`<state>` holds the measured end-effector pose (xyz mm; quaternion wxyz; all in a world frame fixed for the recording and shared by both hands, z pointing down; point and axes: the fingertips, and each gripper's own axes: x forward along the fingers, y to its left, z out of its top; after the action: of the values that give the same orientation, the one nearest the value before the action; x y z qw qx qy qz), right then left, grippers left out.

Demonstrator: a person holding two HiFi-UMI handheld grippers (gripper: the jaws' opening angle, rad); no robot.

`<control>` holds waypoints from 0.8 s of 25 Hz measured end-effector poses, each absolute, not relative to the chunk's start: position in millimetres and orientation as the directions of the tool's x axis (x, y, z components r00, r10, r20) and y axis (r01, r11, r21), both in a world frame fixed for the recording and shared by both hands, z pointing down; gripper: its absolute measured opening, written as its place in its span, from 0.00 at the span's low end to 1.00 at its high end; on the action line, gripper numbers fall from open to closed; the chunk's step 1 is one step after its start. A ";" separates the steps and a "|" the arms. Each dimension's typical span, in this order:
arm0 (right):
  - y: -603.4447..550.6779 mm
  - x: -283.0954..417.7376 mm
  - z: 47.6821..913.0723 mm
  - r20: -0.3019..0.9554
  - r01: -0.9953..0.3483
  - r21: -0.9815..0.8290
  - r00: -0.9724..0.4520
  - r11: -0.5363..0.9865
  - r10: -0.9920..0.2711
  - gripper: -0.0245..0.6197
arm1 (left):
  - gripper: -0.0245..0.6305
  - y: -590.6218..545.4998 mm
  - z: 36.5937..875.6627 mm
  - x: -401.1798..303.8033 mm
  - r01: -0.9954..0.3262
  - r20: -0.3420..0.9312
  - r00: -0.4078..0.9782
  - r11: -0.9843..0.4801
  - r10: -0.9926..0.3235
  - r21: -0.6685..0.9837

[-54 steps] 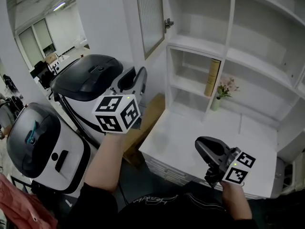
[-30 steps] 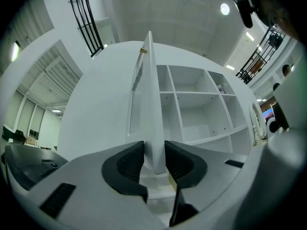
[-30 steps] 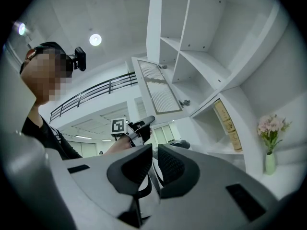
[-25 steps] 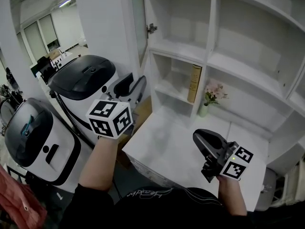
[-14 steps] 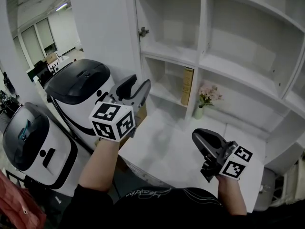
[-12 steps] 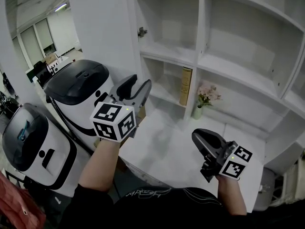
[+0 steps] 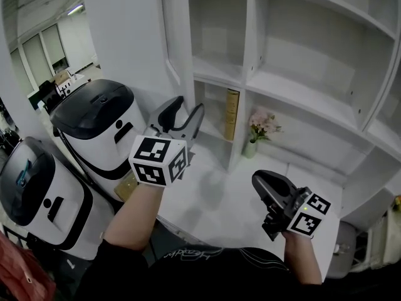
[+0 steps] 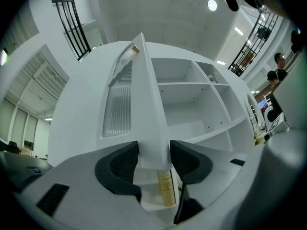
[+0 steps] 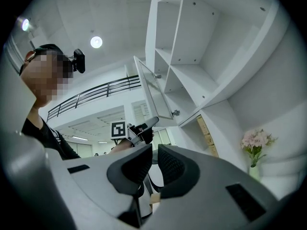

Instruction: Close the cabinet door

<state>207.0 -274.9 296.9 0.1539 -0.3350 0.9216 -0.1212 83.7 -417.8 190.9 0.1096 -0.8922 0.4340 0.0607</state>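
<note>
The cabinet door (image 7: pixel 166 36), white with a ribbed glass pane, stands open at the left of the white shelf unit (image 7: pixel 250 80) and appears edge-on in the head view. My left gripper (image 7: pixel 185 108) is held below it, tilted slightly up. Its jaws have just been opening. In the left gripper view the door's (image 8: pixel 144 104) lower edge lines up with the gap of the left gripper (image 8: pixel 154 159), and neither pad presses on it. My right gripper (image 7: pixel 260 183) hovers over the white counter (image 7: pixel 213 196), shut and empty. The right gripper view shows the right gripper (image 9: pixel 152 158) and the door (image 9: pixel 153 87).
A tan book (image 7: pixel 231 113) and a small vase of pink flowers (image 7: pixel 257 130) stand in the lower shelf compartments. Two white-and-black machines (image 7: pixel 94 115) (image 7: pixel 25 187) stand on the floor left of the counter. A person shows in the right gripper view's left.
My left gripper has moved right and toward the cabinet, coming under the open door, and its jaws have spread wider. The right gripper keeps about the same spot over the counter.
</note>
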 end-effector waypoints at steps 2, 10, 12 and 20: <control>-274.3 217.6 298.5 -0.206 -0.583 -0.330 -0.723 0.742 -0.660 0.13 | 0.38 -420.7 191.6 94.2 -0.796 -0.206 0.605 -0.588 -0.770 -0.141; -265.0 261.6 299.7 -0.225 -0.608 -0.320 -0.696 0.726 -0.682 0.13 | 0.38 -434.1 193.6 130.2 -0.823 -0.213 0.568 -0.551 -0.795 -0.139; -263.6 272.8 300.4 -0.232 -0.614 -0.323 -0.687 0.720 -0.689 0.13 | 0.38 -438.0 193.8 138.7 -0.823 -0.208 0.567 -0.550 -0.797 -0.140; -264.6 306.4 308.5 -0.238 -0.628 -0.342 -0.662 0.699 -0.711 0.13 | 0.38 -455.7 194.5 167.9 -0.835 -0.201 0.551 -0.531 -0.810 -0.145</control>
<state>306.4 -264.6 308.5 0.1790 -0.3704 0.9041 -0.1158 167.9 -455.7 194.5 0.1125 -0.8733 0.4708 0.0547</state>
